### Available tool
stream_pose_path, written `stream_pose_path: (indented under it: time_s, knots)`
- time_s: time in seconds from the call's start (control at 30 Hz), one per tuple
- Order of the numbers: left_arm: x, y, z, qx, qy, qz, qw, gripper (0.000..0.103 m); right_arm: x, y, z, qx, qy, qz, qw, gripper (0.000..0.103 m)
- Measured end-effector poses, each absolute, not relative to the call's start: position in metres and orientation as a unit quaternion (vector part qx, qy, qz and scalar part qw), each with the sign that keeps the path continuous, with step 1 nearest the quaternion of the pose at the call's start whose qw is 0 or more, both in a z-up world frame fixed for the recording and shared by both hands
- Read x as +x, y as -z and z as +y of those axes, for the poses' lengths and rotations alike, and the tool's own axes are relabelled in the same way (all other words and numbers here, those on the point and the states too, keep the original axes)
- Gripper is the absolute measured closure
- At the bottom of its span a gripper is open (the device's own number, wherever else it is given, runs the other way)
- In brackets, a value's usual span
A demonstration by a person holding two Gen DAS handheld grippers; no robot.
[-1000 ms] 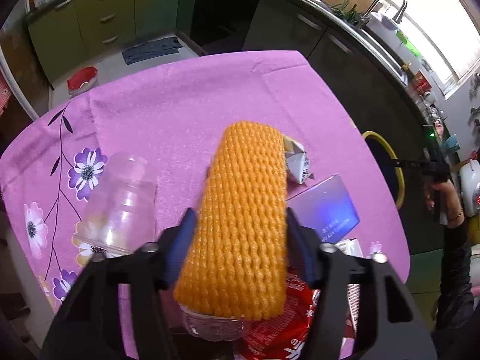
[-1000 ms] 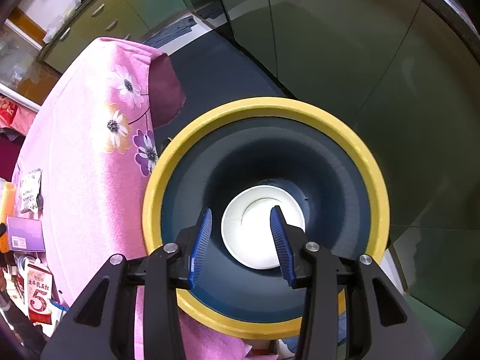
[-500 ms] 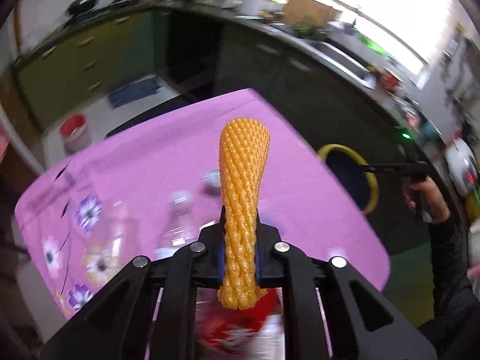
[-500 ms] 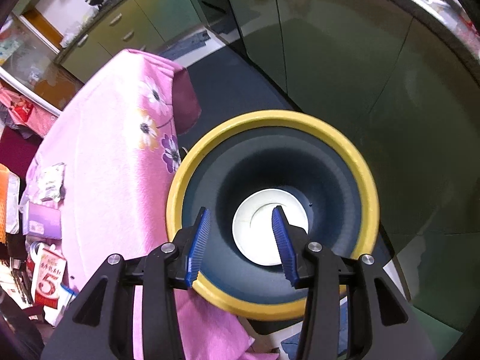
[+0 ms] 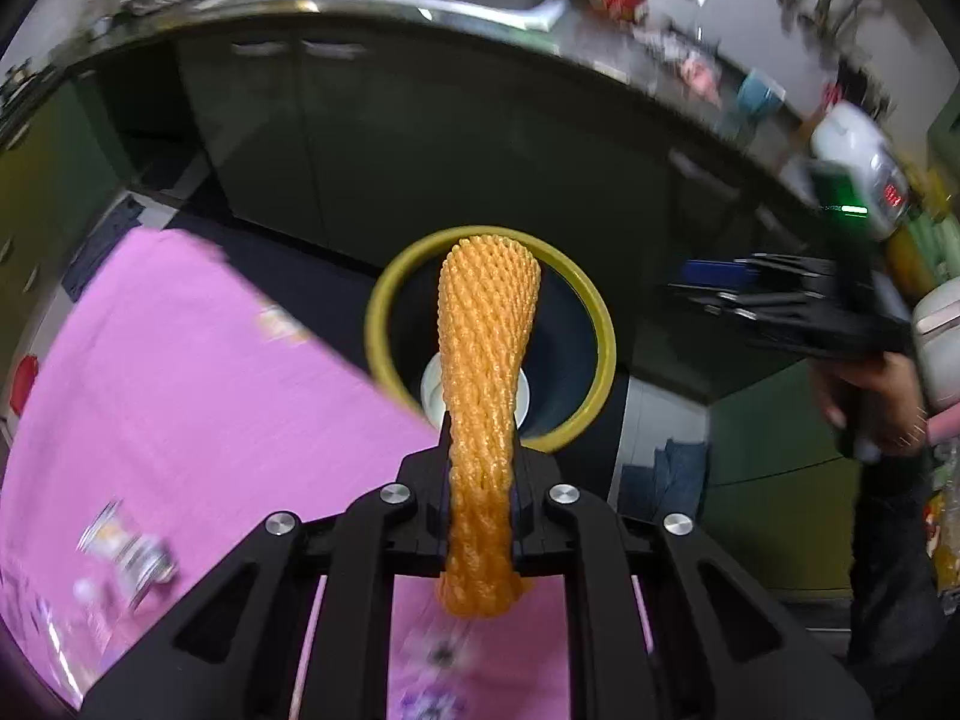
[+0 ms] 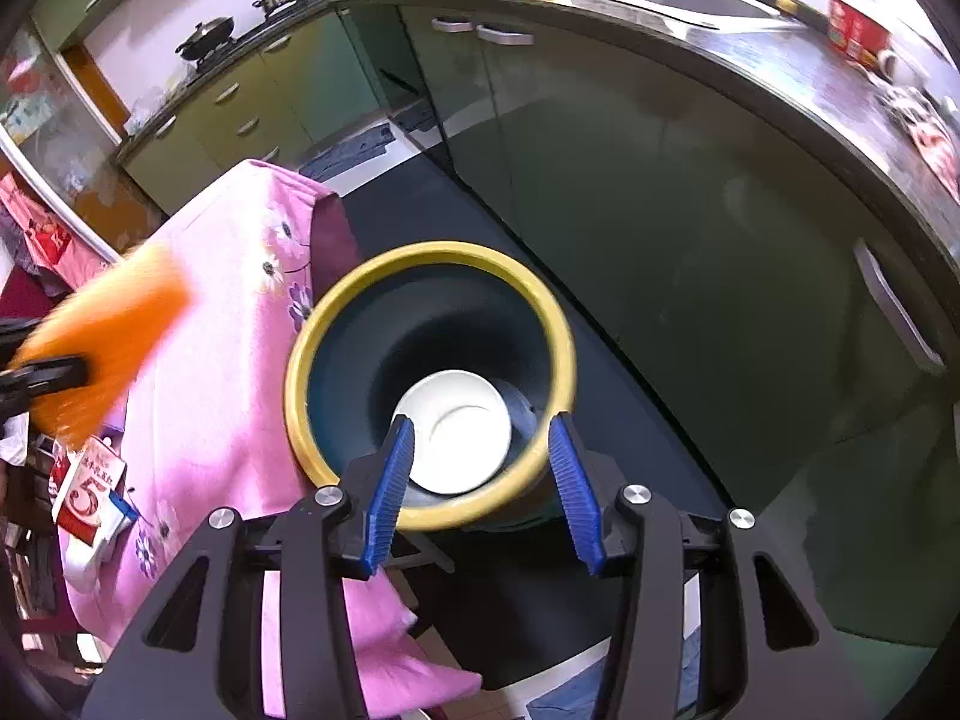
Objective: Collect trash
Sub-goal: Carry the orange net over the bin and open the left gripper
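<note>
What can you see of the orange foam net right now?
The foam net is an orange sleeve of soft mesh with a woven, knobbly surface. It looks like fruit-packing foam. The left gripper is shut on its lower part and squeezes it into a narrow waist; the upper end flares wide and the bottom end bulges below the jaws. It stands along the fingers, in the air, lined up in the left wrist view with the yellow-rimmed bin. Only the gripper touches it.

Large white "5" on red packet [image 6: 90,489]; other print on it unreadable.
</note>
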State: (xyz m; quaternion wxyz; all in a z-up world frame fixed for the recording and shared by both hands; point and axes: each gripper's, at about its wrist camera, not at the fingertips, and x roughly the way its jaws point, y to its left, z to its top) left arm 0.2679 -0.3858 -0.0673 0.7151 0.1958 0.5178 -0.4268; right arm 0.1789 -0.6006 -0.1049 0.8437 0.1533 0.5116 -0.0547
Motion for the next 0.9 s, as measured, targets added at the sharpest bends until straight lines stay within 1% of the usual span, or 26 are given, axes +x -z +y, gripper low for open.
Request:
stream_pose_path:
  time_s: [0.1, 0.2, 0.23, 0.3, 0.37, 0.4, 0.47, 0.53, 0.63, 0.8, 0.9]
  knots:
    - [0.275, 0.095, -0.429, 0.216, 0.413, 0.531, 0.707, 0.090, 0.158, 0.108, -0.616, 0.165, 0.059, 0.507, 0.844, 0.055]
    - [0.282, 0.122, -0.460, 0.237, 0.395, 0.539, 0.705, 0.086, 0.144, 0.113, -0.630, 0.175, 0.066, 0.505, 0.843, 0.052]
    - [0.286, 0.130, -0.469, 0.240, 0.388, 0.543, 0.705, 0.082, 0.140, 0.114, -0.633, 0.177, 0.068, 0.505, 0.842, 0.051]
    - [0.293, 0.147, -0.483, 0.248, 0.374, 0.551, 0.703, 0.070, 0.134, 0.116, -0.637, 0.182, 0.071, 0.505, 0.841, 0.050]
    - [0.296, 0.156, -0.491, 0.249, 0.366, 0.552, 0.707, 0.045, 0.124, 0.119, -0.639, 0.186, 0.074, 0.505, 0.840, 0.046]
    - [0.296, 0.159, -0.493, 0.245, 0.367, 0.554, 0.706, 0.041, 0.122, 0.120, -0.640, 0.187, 0.076, 0.504, 0.840, 0.044]
    - [0.298, 0.161, -0.494, 0.231, 0.371, 0.567, 0.698, 0.033, 0.118, 0.122, -0.641, 0.187, 0.078, 0.505, 0.839, 0.043]
    - [0.297, 0.155, -0.490, 0.219, 0.376, 0.568, 0.698, 0.033, 0.118, 0.122, -0.639, 0.185, 0.076, 0.506, 0.839, 0.043]
    - [0.290, 0.125, -0.471, 0.199, 0.393, 0.556, 0.705, 0.033, 0.120, 0.119, -0.633, 0.179, 0.071, 0.506, 0.841, 0.043]
    - [0.264, 0.046, -0.406, 0.152, 0.427, 0.495, 0.741, 0.032, 0.128, 0.115, -0.602, 0.155, 0.042, 0.511, 0.844, 0.042]
    - [0.244, -0.001, -0.344, 0.132, 0.419, 0.449, 0.778, 0.028, 0.139, 0.115, -0.569, 0.128, 0.014, 0.517, 0.846, 0.042]
